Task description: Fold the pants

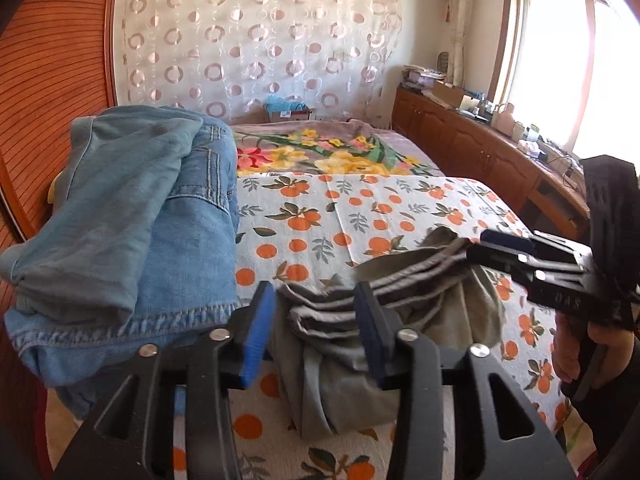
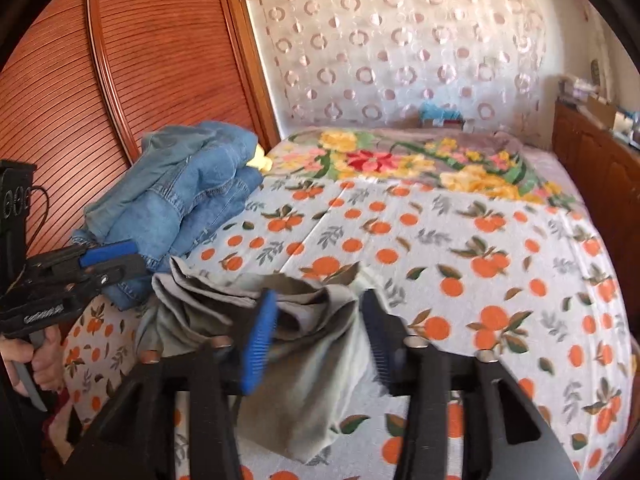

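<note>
Grey-green pants (image 1: pixel 384 304) lie bunched in loose folds on the orange-print bed sheet (image 1: pixel 320 216). My left gripper (image 1: pixel 316 332) is open, its jaws standing either side of the bunched fabric just above it. My right gripper (image 2: pixel 320 340) is open over the other end of the pants (image 2: pixel 304 344). In the left wrist view the right gripper (image 1: pixel 500 252) shows at the right by the pants' far edge. In the right wrist view the left gripper (image 2: pixel 116 258) shows at the left beside the pants.
A pile of folded blue denim (image 1: pixel 132 224) sits at the bed's left edge, also in the right wrist view (image 2: pixel 188 192). A floral blanket (image 1: pixel 328 152) covers the bed's far end. Wooden cabinets (image 1: pixel 480 152) line the right side; a slatted wardrobe (image 2: pixel 120 60) stands left.
</note>
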### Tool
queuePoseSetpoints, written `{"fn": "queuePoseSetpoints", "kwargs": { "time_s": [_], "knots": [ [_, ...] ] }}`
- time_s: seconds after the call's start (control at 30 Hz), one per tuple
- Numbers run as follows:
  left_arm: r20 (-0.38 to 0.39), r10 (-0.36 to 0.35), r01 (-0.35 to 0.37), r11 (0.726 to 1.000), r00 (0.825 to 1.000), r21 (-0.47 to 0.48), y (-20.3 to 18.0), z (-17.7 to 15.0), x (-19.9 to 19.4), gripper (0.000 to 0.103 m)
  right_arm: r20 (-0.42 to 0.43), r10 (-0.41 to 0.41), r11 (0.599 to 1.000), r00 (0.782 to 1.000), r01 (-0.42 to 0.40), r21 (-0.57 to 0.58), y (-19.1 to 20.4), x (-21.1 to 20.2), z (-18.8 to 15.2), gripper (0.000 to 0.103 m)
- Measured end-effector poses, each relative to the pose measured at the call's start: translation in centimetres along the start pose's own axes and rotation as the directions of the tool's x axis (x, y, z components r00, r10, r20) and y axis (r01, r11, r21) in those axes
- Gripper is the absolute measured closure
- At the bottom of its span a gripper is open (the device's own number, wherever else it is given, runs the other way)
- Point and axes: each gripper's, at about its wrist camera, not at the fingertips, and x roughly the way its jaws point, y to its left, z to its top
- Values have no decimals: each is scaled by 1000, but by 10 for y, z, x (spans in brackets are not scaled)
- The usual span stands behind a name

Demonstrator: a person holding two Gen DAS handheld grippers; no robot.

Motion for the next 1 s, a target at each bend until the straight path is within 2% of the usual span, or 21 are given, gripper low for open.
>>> {"fn": "queuePoseSetpoints", "kwargs": {
  "time_s": [0.2,0.43,0.63,0.83,0.9,0.97,1.0],
  "knots": [
    [-20,1,0,999,1000,52,-11,-30,-12,59,-24,15,1000,1000,-14,7,-5,-18,-21,50],
    [-101,11,-5,998,995,64,-7,-70,-5,59,-105,30,1000,994,-30,-5,0,-27,-57,50],
    [-162,-5,21,995,987,95,-9,-81,8,59,-163,27,995,986,-43,-91,10,-28,-75,50],
    [-164,-16,33,995,986,98,-9,-76,18,59,-203,7,992,979,-33,-125,16,-12,-73,50],
    [-166,-28,44,995,986,92,-6,-73,20,72,-202,20,992,979,-45,-121,17,-10,-70,61],
    [-167,-41,56,995,985,88,-5,-72,21,80,-186,15,990,982,-40,-133,17,-13,-69,86],
    [-166,-42,57,994,985,88,-4,-72,21,85,-177,14,990,984,-38,-134,17,-14,-68,91]
  ]
}}
